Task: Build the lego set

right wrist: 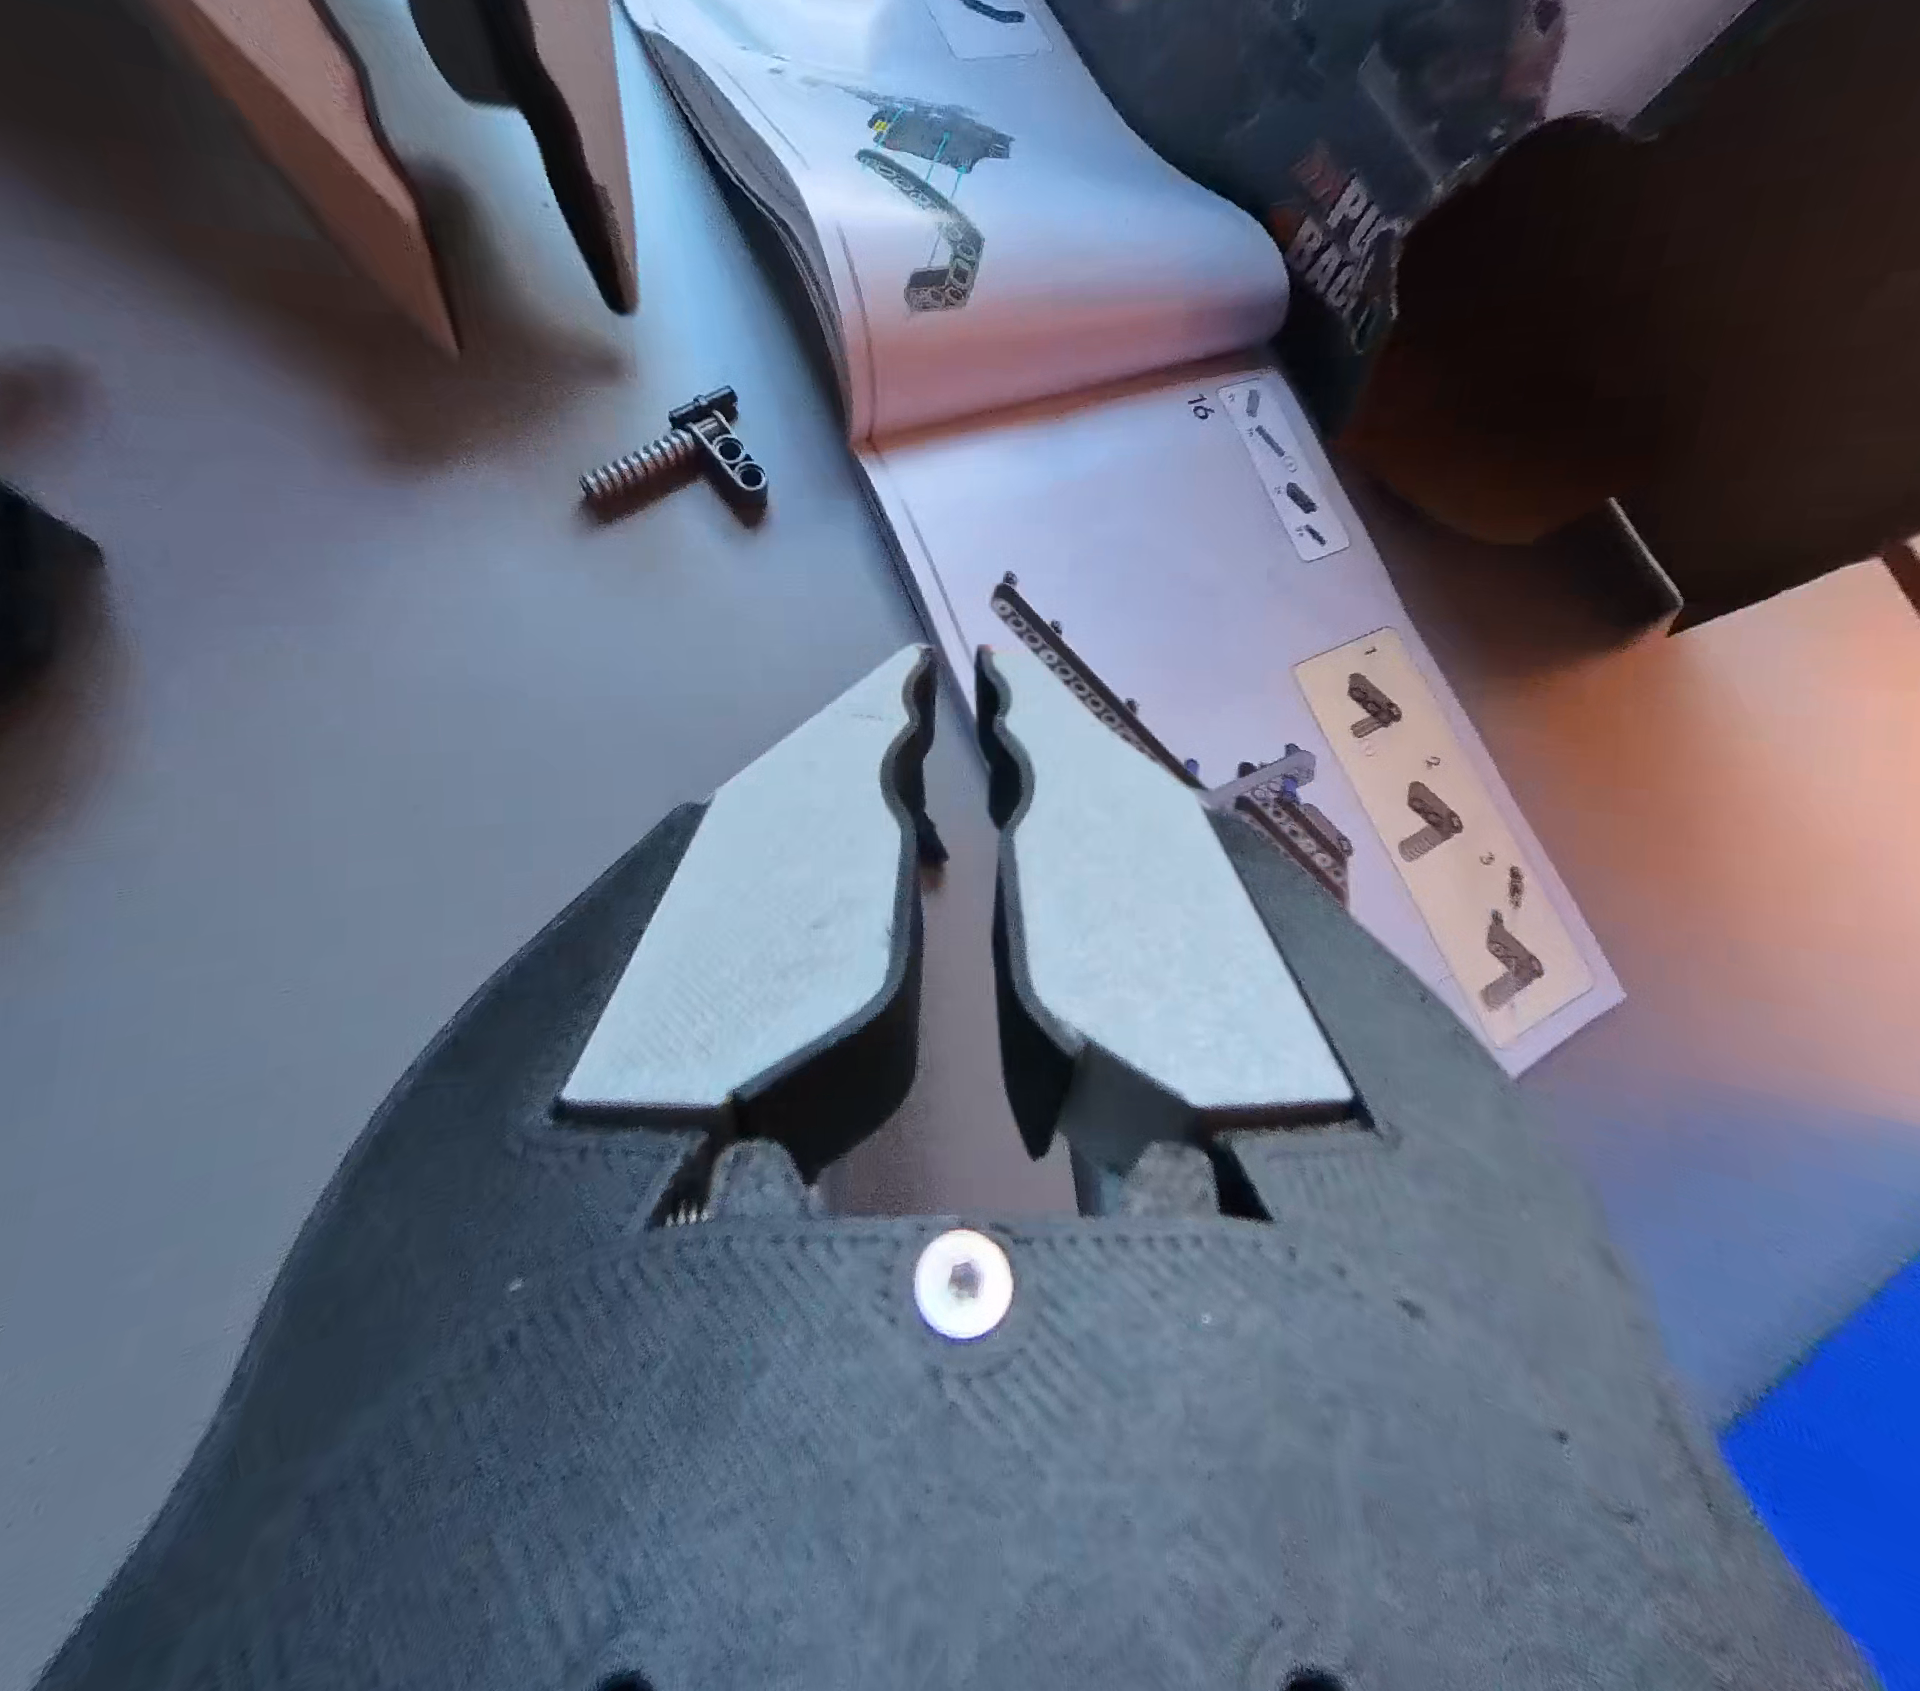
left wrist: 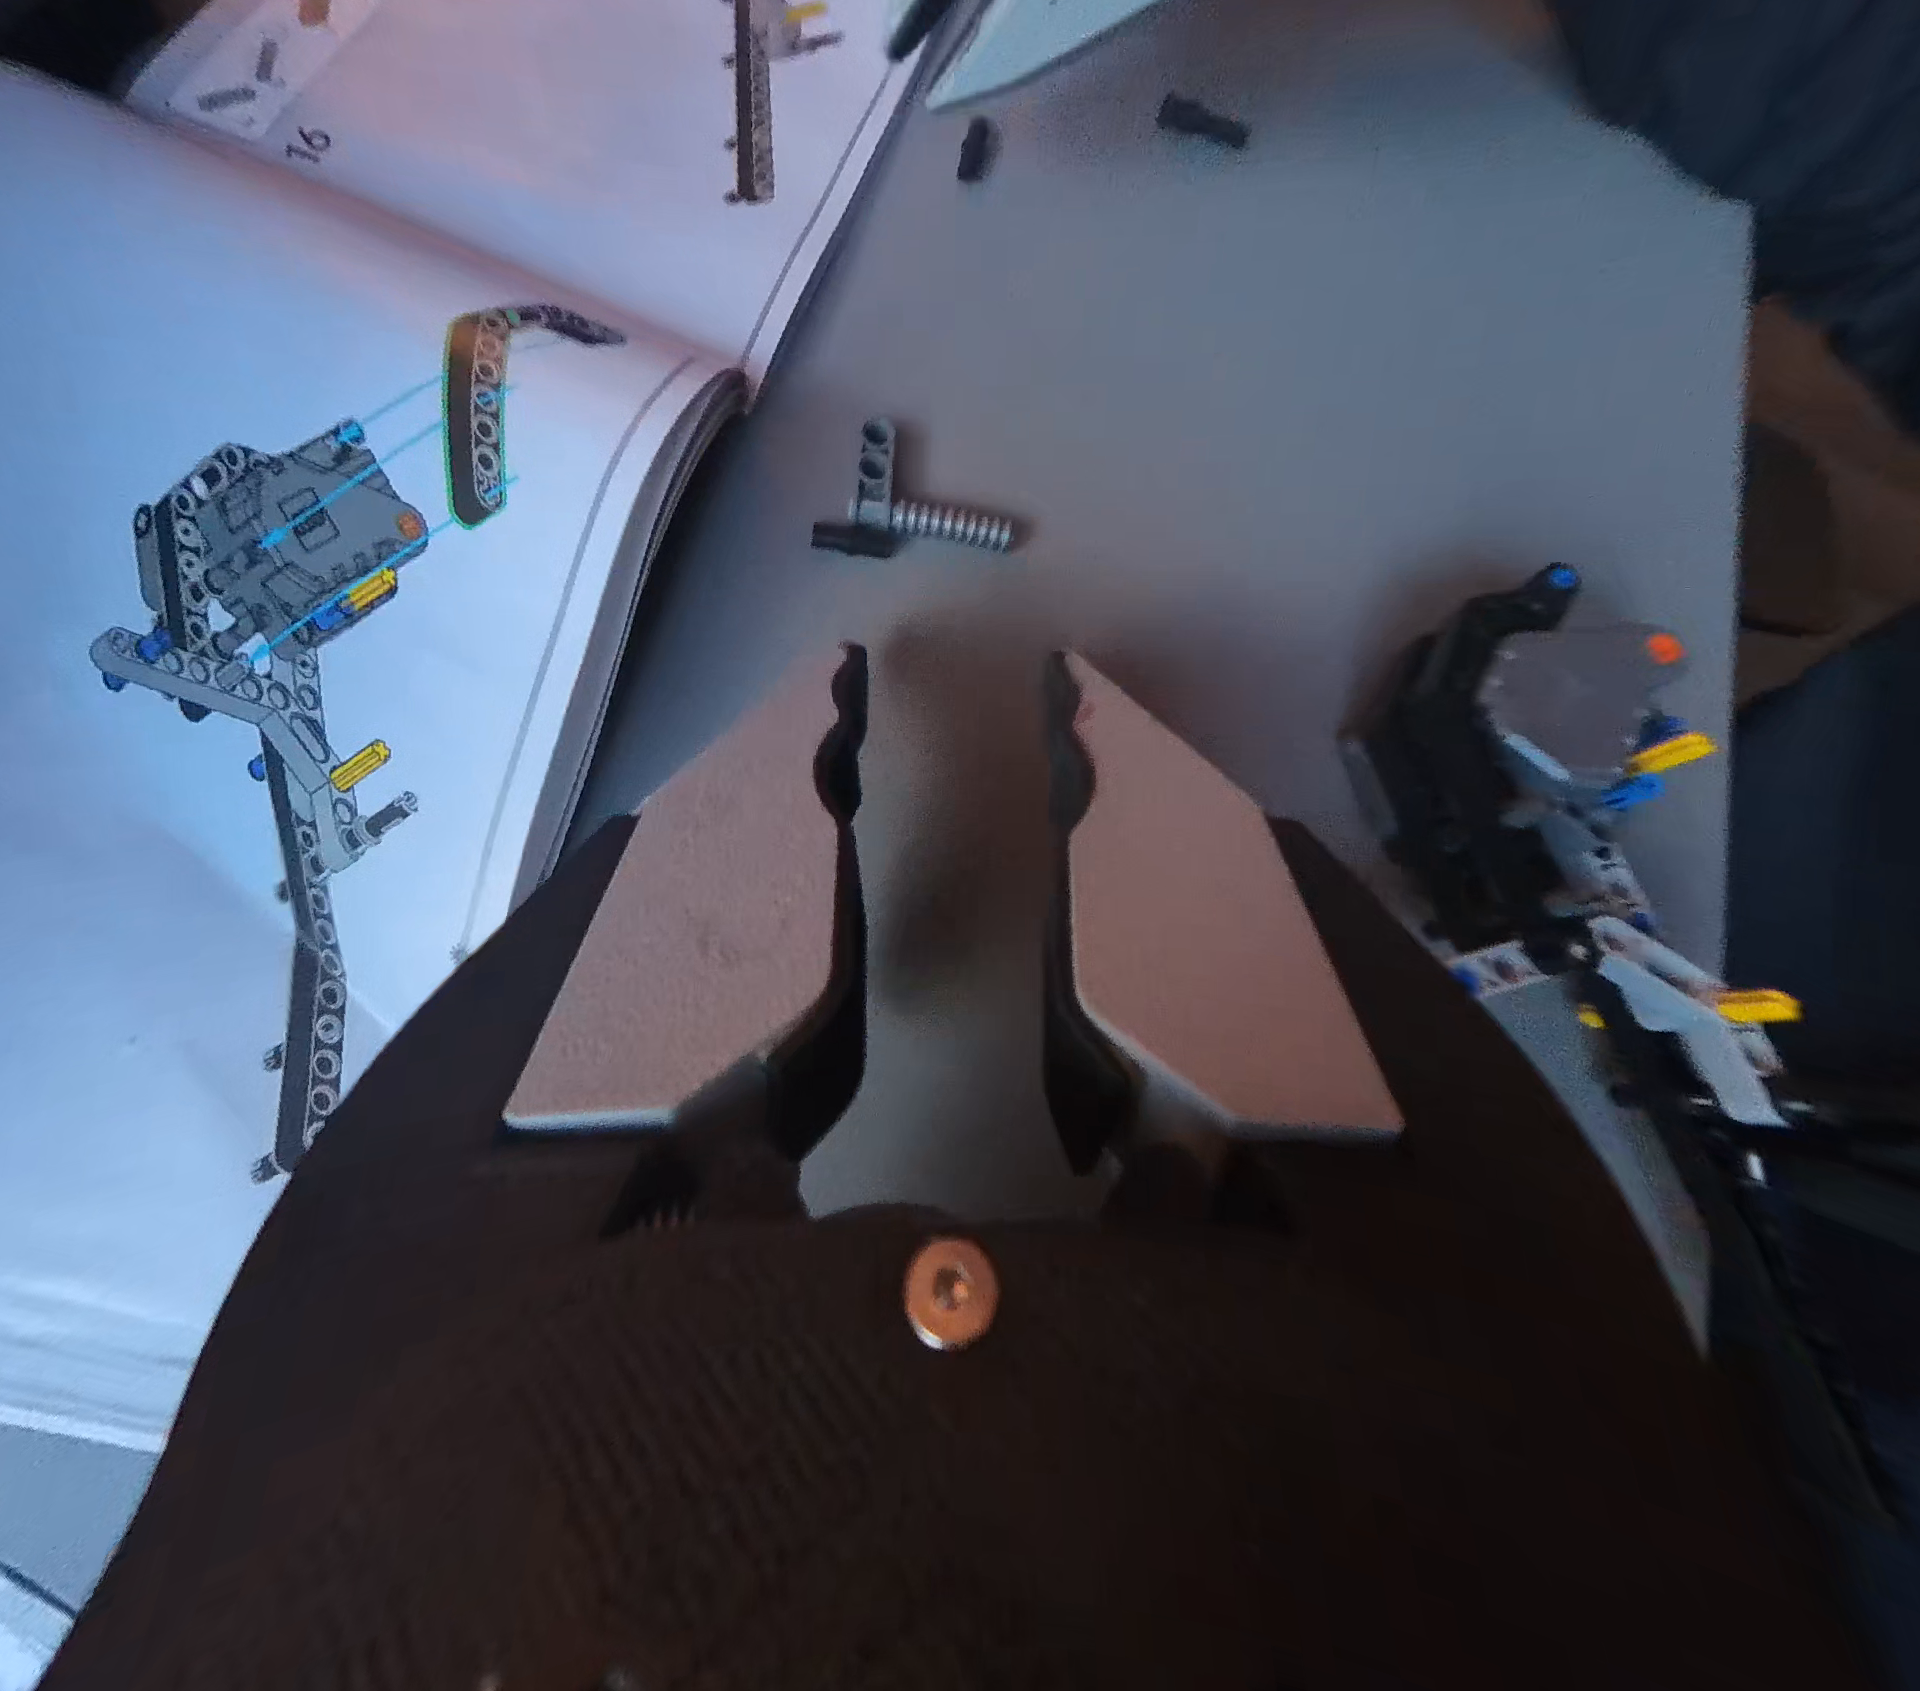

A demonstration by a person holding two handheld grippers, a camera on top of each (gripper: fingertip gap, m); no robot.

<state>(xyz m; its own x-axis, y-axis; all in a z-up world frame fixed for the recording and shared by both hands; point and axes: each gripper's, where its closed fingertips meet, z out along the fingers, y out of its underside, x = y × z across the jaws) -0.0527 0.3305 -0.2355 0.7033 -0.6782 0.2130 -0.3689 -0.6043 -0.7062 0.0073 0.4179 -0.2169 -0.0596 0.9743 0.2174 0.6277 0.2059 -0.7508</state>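
At the centre of the left wrist view, a small grey L-shaped beam with a ridged worm gear and black pin [left wrist: 902,507] lies on the grey tabletop [left wrist: 1299,394], just beyond the empty, parted left gripper [left wrist: 954,662]. The right gripper [right wrist: 956,665] is nearly together, holding nothing, beside the open instruction booklet [right wrist: 1091,498]. The partly built black model [left wrist: 1538,810] sits at the right edge.

printed step number on instruction booklet [right wrist: 1091,519], lettering on box [right wrist: 1340,259]

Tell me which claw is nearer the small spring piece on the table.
Left. The left claw hovers open just short of the spring piece; the right claw sits farther off, over the open manual's edge.
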